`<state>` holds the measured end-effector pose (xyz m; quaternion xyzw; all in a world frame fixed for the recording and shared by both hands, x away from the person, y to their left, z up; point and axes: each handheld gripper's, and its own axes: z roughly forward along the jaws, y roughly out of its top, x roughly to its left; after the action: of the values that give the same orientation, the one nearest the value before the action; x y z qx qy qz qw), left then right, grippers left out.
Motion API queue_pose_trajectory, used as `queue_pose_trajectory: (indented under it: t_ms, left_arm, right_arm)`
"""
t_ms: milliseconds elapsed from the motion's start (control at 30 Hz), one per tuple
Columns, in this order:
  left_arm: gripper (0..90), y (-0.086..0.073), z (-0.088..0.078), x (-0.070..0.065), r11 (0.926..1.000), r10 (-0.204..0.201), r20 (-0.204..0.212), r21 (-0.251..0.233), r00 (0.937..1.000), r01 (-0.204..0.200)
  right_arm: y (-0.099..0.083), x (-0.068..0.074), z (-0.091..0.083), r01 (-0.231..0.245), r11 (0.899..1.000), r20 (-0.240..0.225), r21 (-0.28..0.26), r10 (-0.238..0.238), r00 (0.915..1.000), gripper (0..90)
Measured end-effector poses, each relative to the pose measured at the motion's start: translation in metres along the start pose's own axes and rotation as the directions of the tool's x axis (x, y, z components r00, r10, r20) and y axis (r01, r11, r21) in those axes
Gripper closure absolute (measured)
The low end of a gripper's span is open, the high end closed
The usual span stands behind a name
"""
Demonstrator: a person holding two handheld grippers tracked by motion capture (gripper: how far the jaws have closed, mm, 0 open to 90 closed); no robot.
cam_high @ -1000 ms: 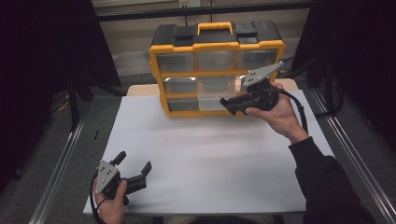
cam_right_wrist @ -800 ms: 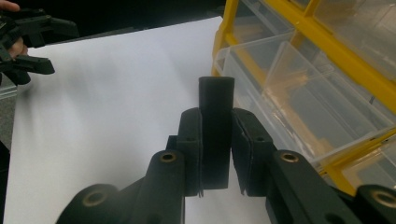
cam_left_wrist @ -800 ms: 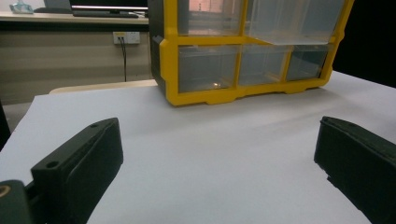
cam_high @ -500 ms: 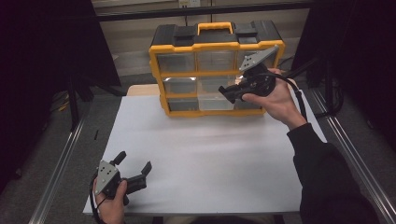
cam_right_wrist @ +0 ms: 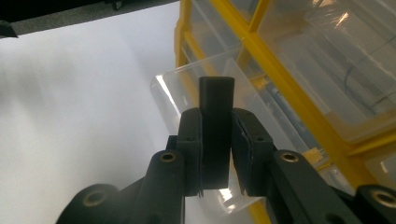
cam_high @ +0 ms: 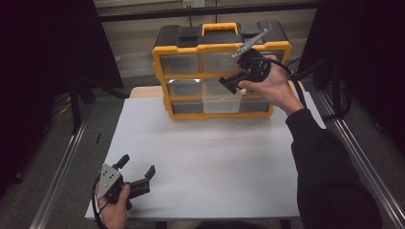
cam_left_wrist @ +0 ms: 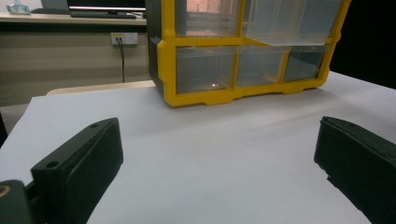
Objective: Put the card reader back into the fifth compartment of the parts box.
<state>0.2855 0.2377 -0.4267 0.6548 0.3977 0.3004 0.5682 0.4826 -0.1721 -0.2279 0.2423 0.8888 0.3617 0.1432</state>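
At the left of the high view, the left gripper [cam_high: 143, 179] rests low on the white sheet [cam_high: 215, 157] near the front edge, jaws wide apart and nothing between them; its own view shows both black jaws far from each other w/ bare sheet in between. It seems idle for now. In the middle, at the back of the sheet, stands the yellow organizer [cam_high: 219, 71], three rows of clear drawers. One drawer [cam_high: 220, 100], middle column, is pulled out toward the person and looks empty as far as can be seen; the others sit flush. At the right, the right gripper [cam_high: 229, 85] is held up in front of the organizer, above the open drawer, apart from it. In its own view the jaws are closed tight on a small black block [cam_right_wrist: 215, 116], which stands upright between the pads, w/ the open drawer [cam_right_wrist: 224, 107] just behind and under it. Judgement on progress: drawer opened and block picked up are done; approx. half way. Left to do, probably: bring the block over the drawer, release it inside, then push the drawer shut. Whether the block goes in or came out, the pictures cannot settle.
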Motion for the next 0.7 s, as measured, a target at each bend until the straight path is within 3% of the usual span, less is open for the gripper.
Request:
queue_pose_trajectory:
  t_ms: [333, 700]
  left_arm:
    - [1.2, 0.000, 0.000, 0.000, 1.0000, -0.003, 0.005, 0.001, 1.0000, 0.003]
    - [1.2, 0.000, 0.000, 0.000, 1.0000, -0.003, 0.006, 0.001, 1.0000, 0.003]
  right_arm:
    - [0.012, -0.011, 0.026, 0.003, 0.996, 0.001, 0.092, -0.003, 1.0000, 73.8]
    - [0.010, -0.021, 0.036, -0.031, 0.988, -0.022, 0.148, 0.034, 0.9992, 73.8]
